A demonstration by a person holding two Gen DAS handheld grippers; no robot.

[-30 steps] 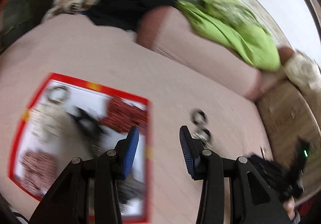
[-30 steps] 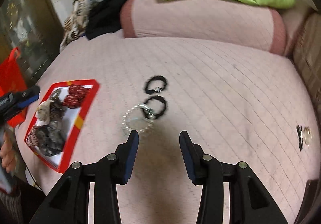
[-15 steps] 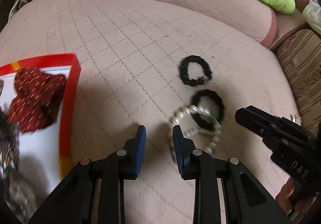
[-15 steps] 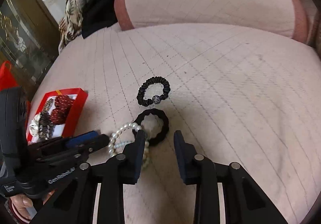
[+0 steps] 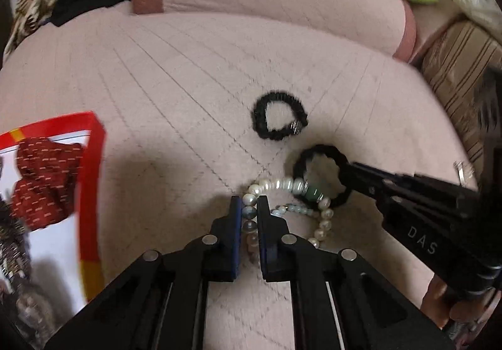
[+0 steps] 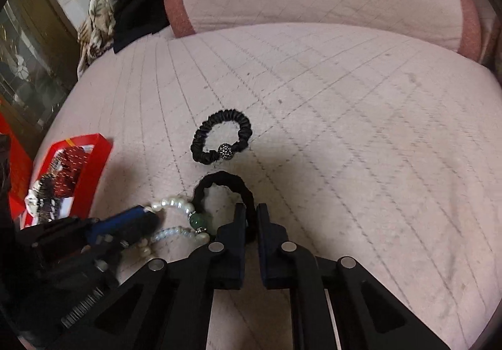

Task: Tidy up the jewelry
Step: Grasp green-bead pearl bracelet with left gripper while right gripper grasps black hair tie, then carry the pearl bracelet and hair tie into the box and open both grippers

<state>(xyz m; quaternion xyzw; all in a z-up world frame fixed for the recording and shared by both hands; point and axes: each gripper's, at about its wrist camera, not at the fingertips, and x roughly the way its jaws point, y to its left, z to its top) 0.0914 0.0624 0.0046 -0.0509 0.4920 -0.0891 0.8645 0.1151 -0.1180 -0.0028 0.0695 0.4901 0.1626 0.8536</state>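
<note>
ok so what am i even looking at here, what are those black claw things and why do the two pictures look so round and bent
The black claws are hand-held grippers, one in each of a person's hands; there is no robot arm. Each carries a fisheye camera looking along its two fingers, which bends the picture. One picture is from the left gripper, the other from the right gripper.

They work over a pink quilted cushion. On it lie a pearl bracelet with a green bead, a plain black hair tie overlapping it, and, apart from both, a black scrunchie with a sparkly bead. A red-rimmed tray at the left holds more accessories.

The left gripper is closed on the pearl bracelet; the right gripper is closed on the plain black hair tie. Each gripper also shows in the other's picture.
</note>
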